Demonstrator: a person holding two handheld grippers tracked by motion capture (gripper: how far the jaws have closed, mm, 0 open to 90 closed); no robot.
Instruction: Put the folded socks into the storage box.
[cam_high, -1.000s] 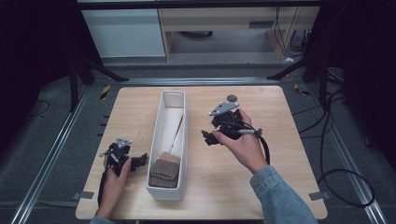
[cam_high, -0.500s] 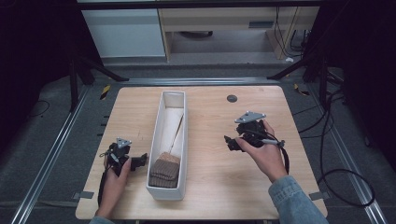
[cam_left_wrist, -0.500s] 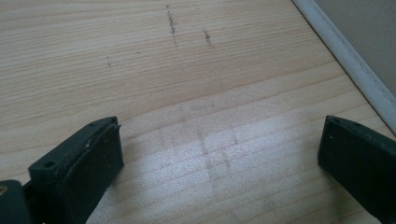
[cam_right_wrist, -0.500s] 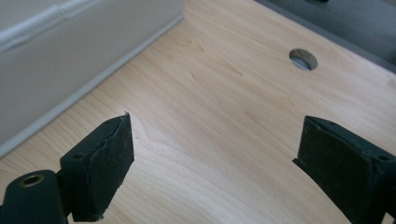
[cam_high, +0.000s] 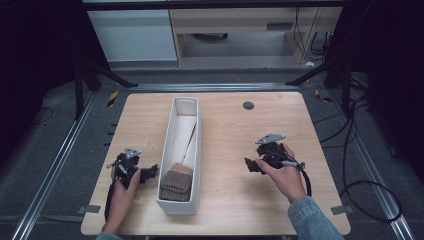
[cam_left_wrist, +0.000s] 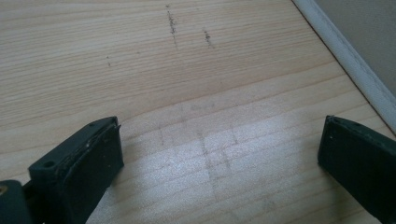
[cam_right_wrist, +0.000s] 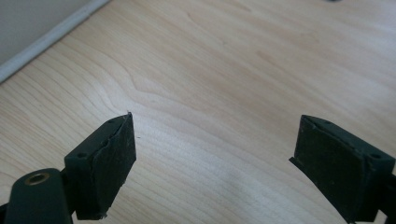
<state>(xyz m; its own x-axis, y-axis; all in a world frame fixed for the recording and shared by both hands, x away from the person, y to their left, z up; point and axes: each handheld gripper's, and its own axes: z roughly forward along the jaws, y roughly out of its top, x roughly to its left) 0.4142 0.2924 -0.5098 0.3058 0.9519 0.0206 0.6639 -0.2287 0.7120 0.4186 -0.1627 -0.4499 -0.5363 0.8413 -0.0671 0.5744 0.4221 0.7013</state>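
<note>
Taking the white tray as the landmark, the left hand-held gripper sits low on the surface just to the tray's left, level with its near end, held by the person's left hand. Its jaws point at the tray's long wall and stand spread with nothing between them; in the left gripper view they frame bare scuffed wood, with the tray's white wall at the upper right. The tray itself runs lengthwise away from the person, a little left of the surface's middle. Inside it, a brush lies with its brown bristle head at the near end and its pale handle reaching toward the far end. Right of the tray and well apart from it, the right hand-held gripper is gripped by the right hand, low over bare wood, jaws aimed back toward the tray. They are spread wide and empty, having just eased together slightly. Farther right and beyond, a small dark disc lies near the surface's far edge.
</note>
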